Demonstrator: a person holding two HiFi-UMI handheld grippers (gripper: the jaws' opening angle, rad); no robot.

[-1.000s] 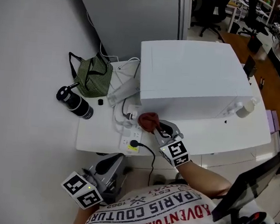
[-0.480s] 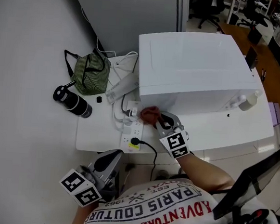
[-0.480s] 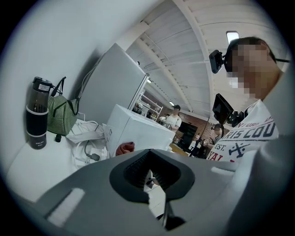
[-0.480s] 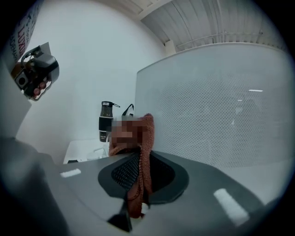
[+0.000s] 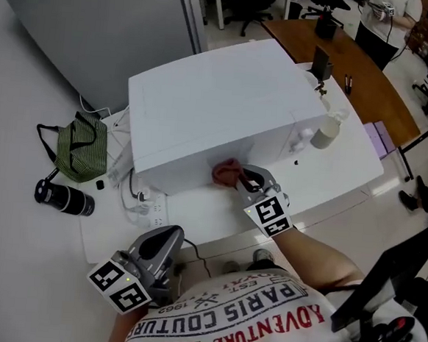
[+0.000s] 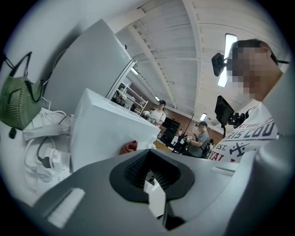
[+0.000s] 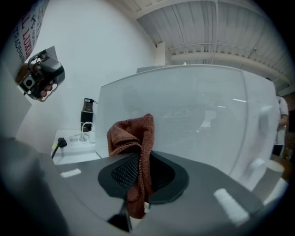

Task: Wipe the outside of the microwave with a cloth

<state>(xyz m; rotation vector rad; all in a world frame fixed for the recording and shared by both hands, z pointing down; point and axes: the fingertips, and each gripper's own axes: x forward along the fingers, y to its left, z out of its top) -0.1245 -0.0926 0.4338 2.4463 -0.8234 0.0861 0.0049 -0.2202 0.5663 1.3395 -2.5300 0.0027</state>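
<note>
The white microwave (image 5: 219, 108) stands on a white table (image 5: 338, 185). A red-brown cloth (image 5: 226, 173) is pressed against the lower middle of its front face, and my right gripper (image 5: 244, 181) is shut on it. The right gripper view shows the cloth (image 7: 131, 133) bunched between the jaws of that gripper (image 7: 138, 177), with the microwave door (image 7: 193, 115) just behind. My left gripper (image 5: 156, 249) hangs low near my body, off the table's front edge. In the left gripper view that gripper (image 6: 152, 177) is shut and empty, facing the microwave's side (image 6: 101, 129).
Left of the microwave lie a green striped bag (image 5: 81, 149), a black flask (image 5: 63, 197) and a power strip with white cables (image 5: 147, 198). A white bottle (image 5: 326, 131) stands by the microwave's right front corner. A brown desk (image 5: 355, 60) is behind, a black stand (image 5: 389, 284) at lower right.
My right gripper has slid the cloth from the microwave's front left corner toward the middle of the front. The head view has swung. The left gripper stays low.
</note>
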